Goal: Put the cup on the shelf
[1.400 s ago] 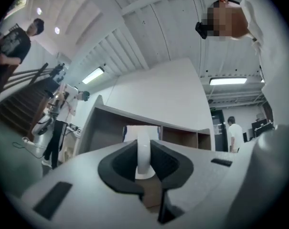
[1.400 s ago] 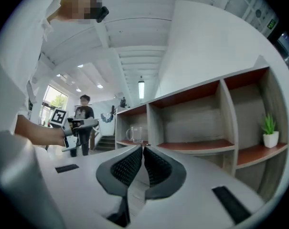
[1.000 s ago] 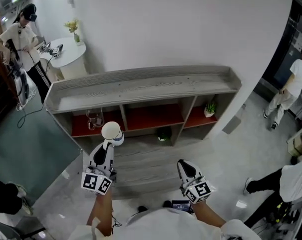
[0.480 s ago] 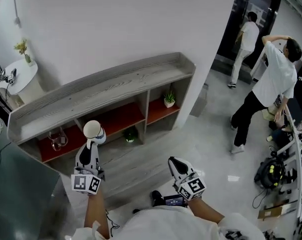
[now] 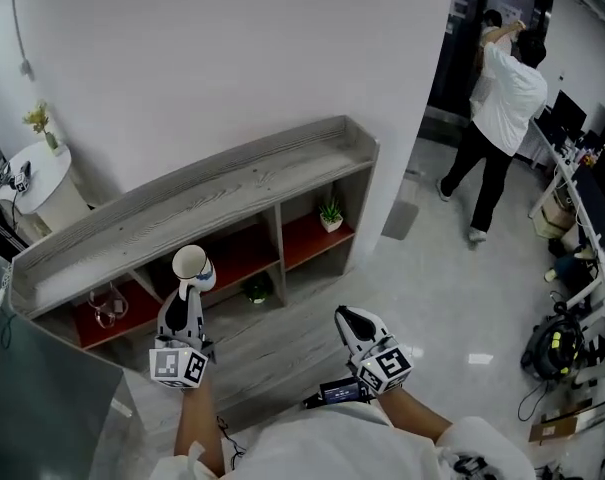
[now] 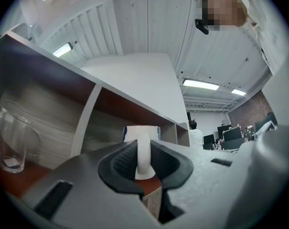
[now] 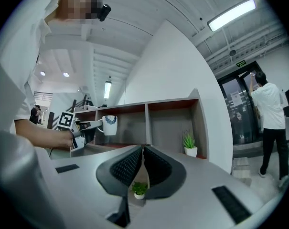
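A white cup with a blue pattern (image 5: 191,264) is held upright in front of the low grey shelf (image 5: 212,183), level with its left-middle compartments. My left gripper (image 5: 188,286) is shut on the cup's handle. In the left gripper view the handle (image 6: 143,151) sits pinched between the dark pads, and the cup body (image 6: 142,132) rises behind them. The right gripper view shows the cup (image 7: 109,125) from the side, outside the shelf (image 7: 173,104). Lower to the right, my right gripper (image 5: 350,320) is shut with nothing in it (image 7: 143,151).
A glass mug (image 5: 107,306) stands in the left red-floored compartment. One small potted plant (image 5: 330,214) is in the right compartment, and another (image 5: 258,290) sits low in the middle. A round white table (image 5: 37,173) is at the left. People (image 5: 497,98) stand by the doorway, with a bag (image 5: 554,348) on the floor.
The head view has swung to the right, so the shelf now lies further left and slanted. The left gripper keeps the cup in front of the shelf. The right gripper stays put.
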Demonstrator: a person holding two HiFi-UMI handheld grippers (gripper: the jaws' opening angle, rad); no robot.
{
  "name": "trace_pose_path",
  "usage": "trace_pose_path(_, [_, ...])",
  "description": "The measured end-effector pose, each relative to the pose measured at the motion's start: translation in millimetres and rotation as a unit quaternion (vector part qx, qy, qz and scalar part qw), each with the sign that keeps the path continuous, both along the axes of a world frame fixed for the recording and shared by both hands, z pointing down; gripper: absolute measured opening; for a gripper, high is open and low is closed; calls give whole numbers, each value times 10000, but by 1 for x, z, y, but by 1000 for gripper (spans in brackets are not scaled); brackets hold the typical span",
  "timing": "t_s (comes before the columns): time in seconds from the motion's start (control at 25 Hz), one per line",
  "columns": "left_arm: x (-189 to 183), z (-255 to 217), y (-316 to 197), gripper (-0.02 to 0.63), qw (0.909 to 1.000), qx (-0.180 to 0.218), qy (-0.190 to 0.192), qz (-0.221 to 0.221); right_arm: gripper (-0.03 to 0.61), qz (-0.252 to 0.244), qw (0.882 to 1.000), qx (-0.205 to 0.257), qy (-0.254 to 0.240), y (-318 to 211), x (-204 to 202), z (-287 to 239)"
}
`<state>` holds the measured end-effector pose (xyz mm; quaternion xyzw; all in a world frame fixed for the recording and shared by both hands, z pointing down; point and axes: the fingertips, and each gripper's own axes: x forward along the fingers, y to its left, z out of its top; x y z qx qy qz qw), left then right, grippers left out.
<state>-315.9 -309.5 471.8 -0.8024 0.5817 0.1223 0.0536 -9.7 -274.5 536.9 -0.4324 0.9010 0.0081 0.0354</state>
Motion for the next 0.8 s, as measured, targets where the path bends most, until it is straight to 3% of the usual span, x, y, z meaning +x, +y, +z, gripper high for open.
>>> trace_pose_path(0.8, [41,27,-100,60,9961,-795,-308,-222,40,-46,9999,-110,-111,-83,37,8])
